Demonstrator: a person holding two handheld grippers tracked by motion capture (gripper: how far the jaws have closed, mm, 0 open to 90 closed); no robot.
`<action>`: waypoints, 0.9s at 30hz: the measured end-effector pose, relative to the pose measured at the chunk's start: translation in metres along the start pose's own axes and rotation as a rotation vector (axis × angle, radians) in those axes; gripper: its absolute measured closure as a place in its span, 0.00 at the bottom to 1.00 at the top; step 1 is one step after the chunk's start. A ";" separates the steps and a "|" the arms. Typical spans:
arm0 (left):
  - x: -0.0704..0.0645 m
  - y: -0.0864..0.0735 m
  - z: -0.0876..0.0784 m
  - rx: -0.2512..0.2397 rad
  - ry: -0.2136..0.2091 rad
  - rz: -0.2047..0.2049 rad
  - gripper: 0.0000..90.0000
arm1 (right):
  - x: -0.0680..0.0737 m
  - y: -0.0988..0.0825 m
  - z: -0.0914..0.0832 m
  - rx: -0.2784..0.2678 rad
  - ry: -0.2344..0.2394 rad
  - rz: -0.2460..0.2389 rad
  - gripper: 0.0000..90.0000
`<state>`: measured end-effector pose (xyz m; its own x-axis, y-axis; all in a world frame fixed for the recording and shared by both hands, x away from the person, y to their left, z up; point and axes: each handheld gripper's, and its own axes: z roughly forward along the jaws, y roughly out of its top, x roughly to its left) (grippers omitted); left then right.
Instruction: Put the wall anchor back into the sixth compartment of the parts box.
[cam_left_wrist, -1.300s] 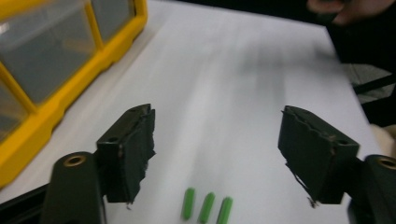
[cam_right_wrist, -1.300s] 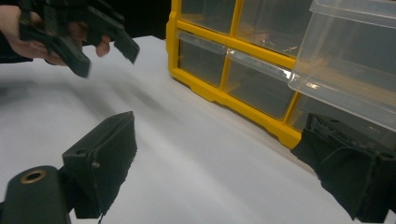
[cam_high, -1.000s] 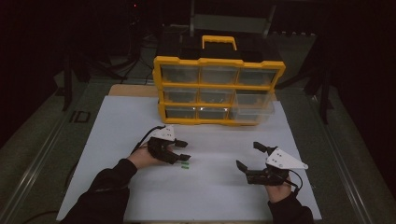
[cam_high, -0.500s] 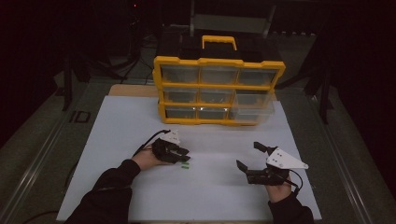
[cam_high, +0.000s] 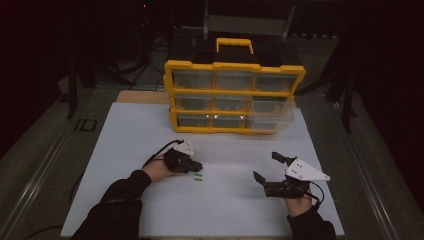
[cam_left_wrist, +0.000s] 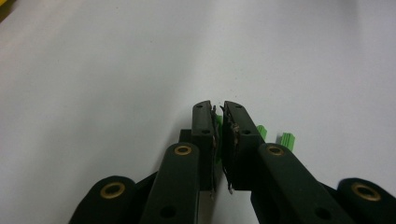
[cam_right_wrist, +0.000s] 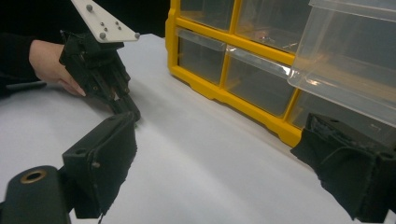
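- White table sheet (cam_high: 150, 130) under dim light, dark surroundings hard to make out.
- Left gripper (cam_high: 196, 165) low on the sheet, jaws just closed nearly together; whether anything is pinched between the pads cannot be told.
- Green pieces (cam_left_wrist: 288, 140) lying just beside those jaws, partly hidden behind them.
- Right gripper (cam_high: 266, 167) well apart, jaws spread, empty.
- Yellow drawer organizer (cam_high: 232, 97) behind, one clear drawer (cam_right_wrist: 350, 56) pulled out.
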<state>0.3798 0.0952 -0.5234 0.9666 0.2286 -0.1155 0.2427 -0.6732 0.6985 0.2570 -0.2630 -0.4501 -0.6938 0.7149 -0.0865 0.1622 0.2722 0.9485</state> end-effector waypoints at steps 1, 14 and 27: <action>0.000 0.000 0.000 0.002 -0.001 0.002 0.92 | 0.000 0.000 0.000 0.000 0.001 0.000 0.12; 0.003 0.026 -0.023 -0.064 -0.013 0.019 0.93 | 0.001 0.001 -0.001 -0.009 0.003 -0.001 0.12; -0.003 0.069 -0.054 -0.116 -0.014 0.067 0.93 | 0.001 -0.001 -0.001 -0.021 -0.001 -0.015 0.12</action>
<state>0.3888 0.0861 -0.4367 0.9817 0.1753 -0.0750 0.1670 -0.6009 0.7817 0.2556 -0.2631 -0.4505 -0.6956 0.7114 -0.1006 0.1374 0.2692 0.9532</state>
